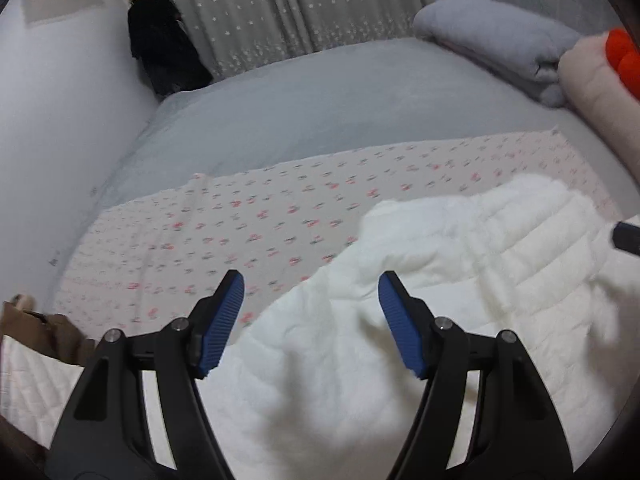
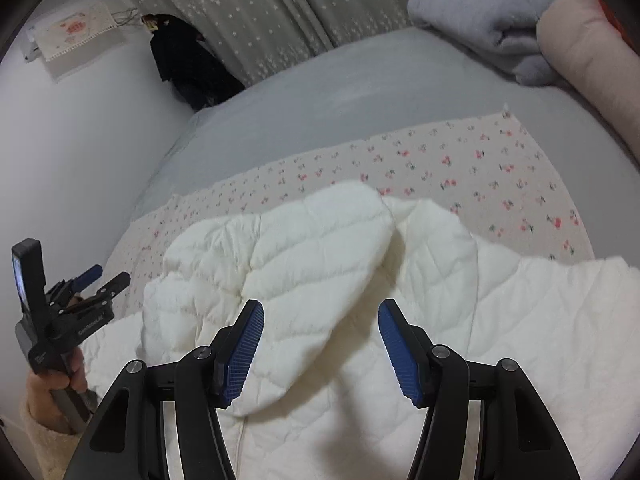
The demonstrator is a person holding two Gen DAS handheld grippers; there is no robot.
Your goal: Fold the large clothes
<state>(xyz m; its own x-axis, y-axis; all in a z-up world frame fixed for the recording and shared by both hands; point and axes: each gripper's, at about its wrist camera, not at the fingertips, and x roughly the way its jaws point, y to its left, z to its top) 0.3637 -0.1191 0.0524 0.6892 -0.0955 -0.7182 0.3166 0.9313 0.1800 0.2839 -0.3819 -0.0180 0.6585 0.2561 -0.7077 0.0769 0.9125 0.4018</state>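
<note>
Below both pairs of fingers a white quilted jacket (image 2: pixel 320 280) lies bunched on a flowered sheet (image 2: pixel 460 168) over the bed (image 1: pixel 320 92). Its puffy flap could spring back and undo the fold, since nothing pins it. Both the left gripper (image 1: pixel 311 320) and the right gripper (image 2: pixel 321 344) stand wide, holding nothing, clear above the jacket.

White quilted jacket (image 2: pixel 320 264); cream sheet (image 2: pixel 480 168) with red cherry print; grey bed (image 2: pixel 340 100); grey star-dotted curtain (image 2: pixel 240 8); blue ribbed pads (image 2: pixel 245 350) on black tools.
</note>
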